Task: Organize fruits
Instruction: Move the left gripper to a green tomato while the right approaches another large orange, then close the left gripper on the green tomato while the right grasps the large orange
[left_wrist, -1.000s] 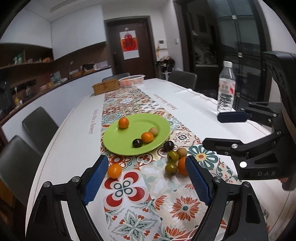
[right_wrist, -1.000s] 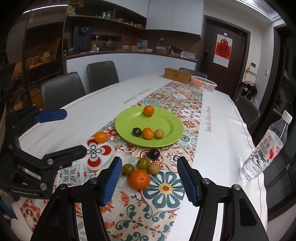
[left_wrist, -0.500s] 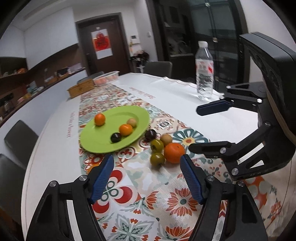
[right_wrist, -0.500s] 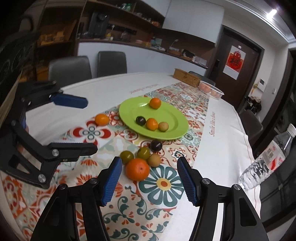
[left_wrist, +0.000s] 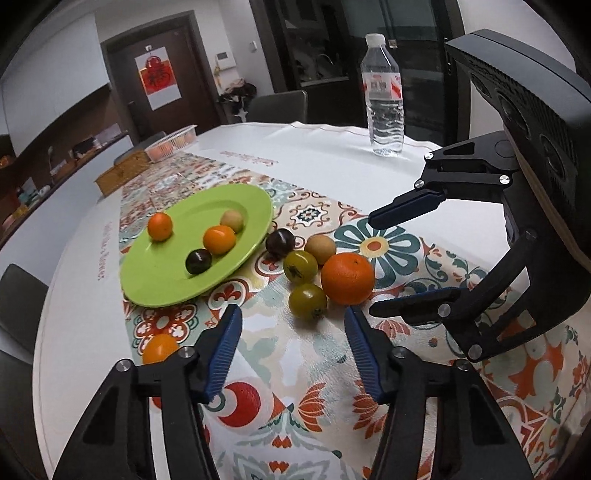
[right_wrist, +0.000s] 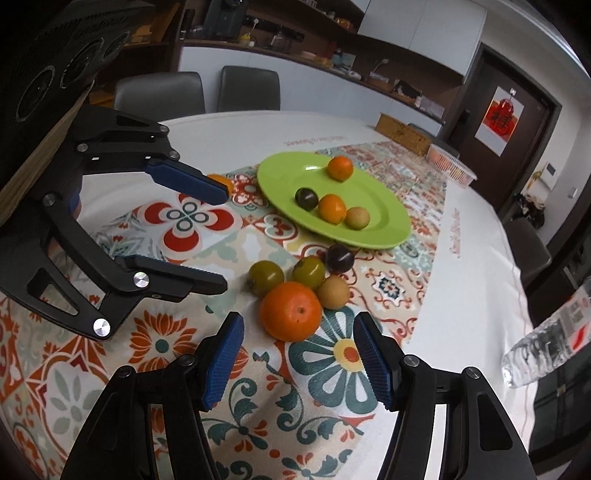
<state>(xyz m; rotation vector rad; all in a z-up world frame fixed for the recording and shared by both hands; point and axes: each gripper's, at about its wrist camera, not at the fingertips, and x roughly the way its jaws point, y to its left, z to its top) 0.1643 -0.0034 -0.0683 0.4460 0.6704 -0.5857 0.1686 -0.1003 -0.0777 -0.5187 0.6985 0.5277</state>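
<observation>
A green plate (left_wrist: 162, 273) (right_wrist: 384, 218) holds several small fruits: two orange, one dark, one tan. Beside it on the patterned runner lies a cluster: a big orange (left_wrist: 347, 278) (right_wrist: 290, 311), two green fruits (left_wrist: 307, 301) (right_wrist: 266, 275), a tan one (left_wrist: 320, 244) and a dark one (left_wrist: 280, 240). My left gripper (left_wrist: 293, 354) is open and empty, just short of the near green fruit. My right gripper (right_wrist: 298, 360) is open and empty, just short of the big orange. A lone small orange fruit (left_wrist: 159, 349) (right_wrist: 221, 181) lies apart.
A water bottle (left_wrist: 382, 99) stands on the white tablecloth; it shows at the right edge of the right wrist view (right_wrist: 546, 339). A wooden box (right_wrist: 402, 134) and a clear tub (right_wrist: 450, 166) sit at the table's far end. Chairs (right_wrist: 247, 88) ring the table.
Both grippers have moved in low toward the loose fruit cluster, which now looms larger. Both stay open and empty. No fruit has moved.
</observation>
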